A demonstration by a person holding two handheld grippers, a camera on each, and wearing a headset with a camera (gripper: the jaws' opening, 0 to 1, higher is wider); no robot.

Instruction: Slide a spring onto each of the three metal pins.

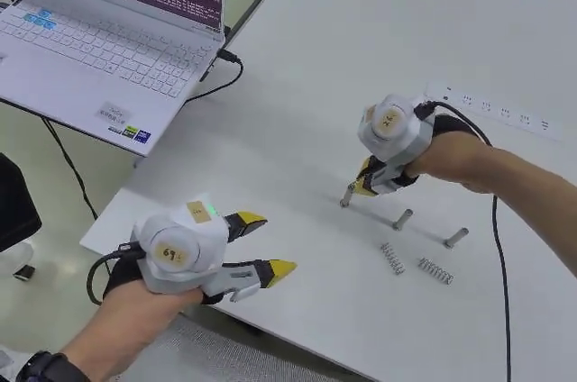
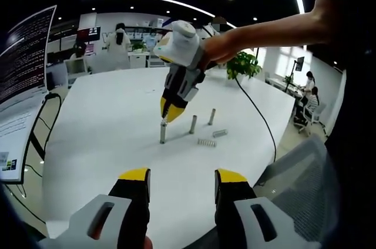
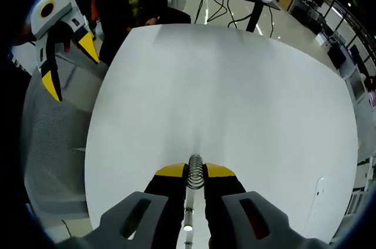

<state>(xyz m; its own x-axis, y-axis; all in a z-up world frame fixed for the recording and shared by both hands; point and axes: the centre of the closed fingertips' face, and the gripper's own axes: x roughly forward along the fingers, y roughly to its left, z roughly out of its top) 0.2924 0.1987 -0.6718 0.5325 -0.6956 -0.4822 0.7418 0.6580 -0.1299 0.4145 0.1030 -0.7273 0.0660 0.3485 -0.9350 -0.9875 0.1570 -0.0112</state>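
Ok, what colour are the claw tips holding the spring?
Yellow, clearest in the right gripper view, where the right claw grips the spring.

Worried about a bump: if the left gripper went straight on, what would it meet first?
The left gripper looks free at first: it aims between the pin under the right gripper and the middle pin. Which it touches first is unclear.

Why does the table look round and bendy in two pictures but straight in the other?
Left gripper view: a fisheye lens bends the table edges into curves. Right gripper view: same bulge; the spring in the right tongs looks oversized. Head view: edges straight, lighting even.
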